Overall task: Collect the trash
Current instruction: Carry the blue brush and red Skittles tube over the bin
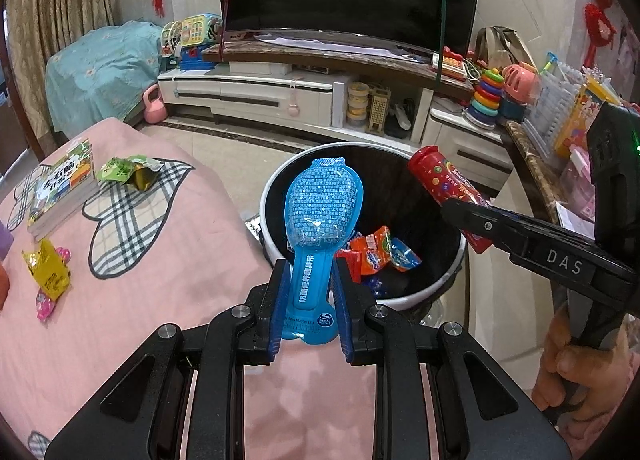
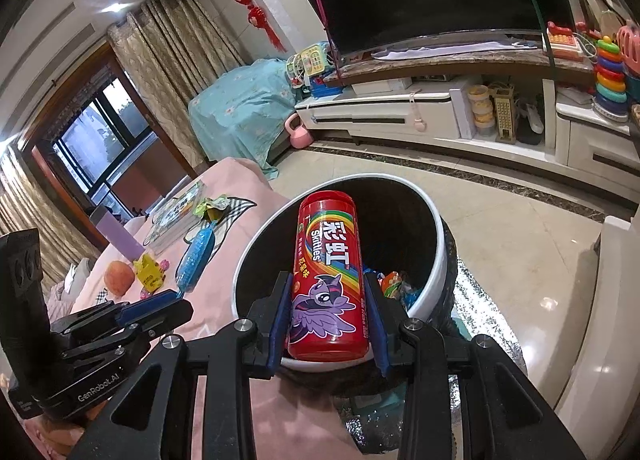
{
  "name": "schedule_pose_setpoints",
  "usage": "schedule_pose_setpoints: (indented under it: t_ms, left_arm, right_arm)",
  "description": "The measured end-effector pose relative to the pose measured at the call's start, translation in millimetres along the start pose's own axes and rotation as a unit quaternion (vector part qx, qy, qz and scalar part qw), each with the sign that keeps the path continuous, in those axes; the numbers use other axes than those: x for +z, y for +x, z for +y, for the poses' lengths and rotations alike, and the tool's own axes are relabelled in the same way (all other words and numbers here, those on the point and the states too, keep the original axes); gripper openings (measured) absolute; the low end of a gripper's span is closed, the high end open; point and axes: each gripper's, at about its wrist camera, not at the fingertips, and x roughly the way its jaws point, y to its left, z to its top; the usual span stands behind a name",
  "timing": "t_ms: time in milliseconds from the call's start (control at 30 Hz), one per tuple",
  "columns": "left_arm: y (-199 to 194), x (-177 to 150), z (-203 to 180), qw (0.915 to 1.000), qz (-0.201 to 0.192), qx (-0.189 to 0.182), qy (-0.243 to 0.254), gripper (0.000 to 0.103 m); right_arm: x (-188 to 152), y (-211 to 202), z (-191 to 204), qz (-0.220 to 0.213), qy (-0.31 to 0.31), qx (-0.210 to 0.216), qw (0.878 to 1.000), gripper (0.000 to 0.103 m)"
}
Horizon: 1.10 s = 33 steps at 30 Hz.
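My left gripper [image 1: 310, 292] is shut on a blue plastic wrapper [image 1: 320, 212] and holds it over the near rim of the trash bin [image 1: 276, 180], a white-rimmed bin with a black liner. My right gripper [image 2: 328, 320] is shut on a red Skittles tube [image 2: 326, 260] held upright over the bin [image 2: 438, 256]. The tube [image 1: 444, 184] and right gripper also show at the right of the left wrist view. Orange and blue wrappers [image 1: 378, 252] lie in the bin. A green wrapper [image 1: 128, 172] and a yellow wrapper [image 1: 48, 270] lie on the pink cloth.
A pink-covered table [image 1: 160, 260] holds a book stack [image 1: 64, 188], a pink candy wrapper [image 1: 46, 306] and an orange fruit [image 2: 119, 277]. A TV cabinet [image 1: 260, 92] with toys stands behind. A dark counter edge [image 1: 532, 172] is at the right.
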Motion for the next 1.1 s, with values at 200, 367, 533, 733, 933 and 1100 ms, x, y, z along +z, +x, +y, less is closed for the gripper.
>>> schedule_pose_setpoints:
  t_ms: [200,367,533,733,933,1100]
  left_arm:
    - [8.3,7.7,-4.9,1.0000,0.005,0.000,0.005,0.021]
    - [13.0,12.1,-10.3,0.9999,0.007,0.000,0.012,0.021]
    - [20.0,15.4,-13.6,0.9998,0.013,-0.002,0.015,0.021]
    - [25.7,19.2,-16.1,0.9997,0.018,-0.003,0.017,0.021]
    - [31.1,20.9,-17.8,0.9995,0.024,-0.004,0.020,0.021]
    - [35.5,21.8,-18.0,0.9994,0.031,-0.008,0.017,0.021]
  right_arm:
    - [8.7,5.5,-5.2,0.003,-0.002,-0.004,1.000,0.035]
    - [13.2,10.8,-6.5,0.008,-0.003,-0.006,1.000,0.035]
    - [17.4,15.9,-9.1,0.012,-0.001,-0.007,1.000,0.035]
    - [21.4,19.8,-10.9,0.014,-0.003,-0.010,1.000,0.035]
    - [22.3,24.0,-11.0,0.018,-0.004,-0.013,1.000,0.035]
    - [23.3,29.1,-12.5,0.025,-0.005,-0.016,1.000,0.035]
